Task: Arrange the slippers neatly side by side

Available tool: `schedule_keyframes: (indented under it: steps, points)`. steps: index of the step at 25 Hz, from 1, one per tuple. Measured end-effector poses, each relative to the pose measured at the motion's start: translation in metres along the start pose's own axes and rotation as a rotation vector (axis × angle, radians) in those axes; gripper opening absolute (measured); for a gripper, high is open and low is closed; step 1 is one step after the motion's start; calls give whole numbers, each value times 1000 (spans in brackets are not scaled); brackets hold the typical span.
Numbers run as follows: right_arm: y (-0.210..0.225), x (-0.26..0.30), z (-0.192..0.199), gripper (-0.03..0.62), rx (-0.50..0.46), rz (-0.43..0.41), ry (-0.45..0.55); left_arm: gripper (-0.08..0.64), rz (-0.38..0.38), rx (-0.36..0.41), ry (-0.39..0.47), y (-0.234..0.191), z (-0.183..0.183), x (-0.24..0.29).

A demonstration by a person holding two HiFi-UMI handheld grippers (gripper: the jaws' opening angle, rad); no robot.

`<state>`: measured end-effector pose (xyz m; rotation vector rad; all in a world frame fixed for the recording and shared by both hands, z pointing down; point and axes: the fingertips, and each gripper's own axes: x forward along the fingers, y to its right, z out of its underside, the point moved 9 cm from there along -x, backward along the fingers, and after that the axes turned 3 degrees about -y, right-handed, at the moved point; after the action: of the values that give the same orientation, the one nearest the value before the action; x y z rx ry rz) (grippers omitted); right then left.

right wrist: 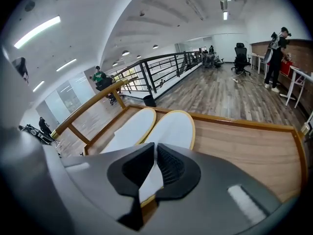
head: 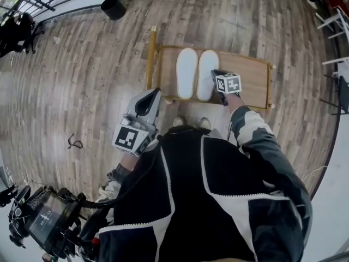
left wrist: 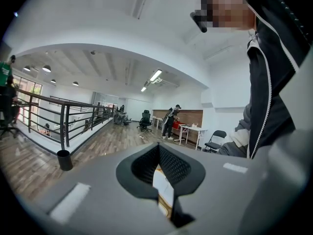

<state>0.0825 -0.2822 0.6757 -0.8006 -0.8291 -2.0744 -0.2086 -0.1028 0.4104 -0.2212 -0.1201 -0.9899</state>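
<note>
1. One big open room: white ceiling with strip lights, one black railing (left wrist: 63, 116) along its edge, and one person (left wrist: 171, 121) standing by desks at the far end.
2. One floor (head: 82, 81) of grey-brown wood planks, running under everything.
3. One low wooden rack (head: 248, 72) stands on the floor at 12 o'clock from the wearer. Its flat deck is bare towards 3 o'clock.
4. One black bin (head: 113, 7) stands at 11 o'clock from the rack, near the railing.
5. Two white slippers with yellow edging lie flat on the rack's 9 o'clock half. The left slipper (head: 186, 73) and right slipper (head: 207, 74) are side by side, inner edges touching, toes towards 12 o'clock.
6. Two grippers.
   - The right gripper (right wrist: 155, 151) hangs just over the right slipper's 4 o'clock edge, tilted down. Its jaws are together with nothing between them, and I cannot tell whether it touches the slipper.
   - The left gripper (left wrist: 158, 151) is held at 7 o'clock from the rack, well clear of it, jaws pressed together and empty.
7. One black cable (head: 74, 142) lies looped on the floor at 9 o'clock from the wearer.
</note>
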Motion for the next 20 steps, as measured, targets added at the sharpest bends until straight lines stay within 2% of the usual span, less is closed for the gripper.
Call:
schedule_keyframes:
  steps: [11,20]
  points:
    - [-2,14,-1,25,-106,-18,-86,15,-23,-12,-16,-2,2,-3]
    - [-11,18,0,25,-126,-44,-103,15,-21,-1,-12,-3,6,-2]
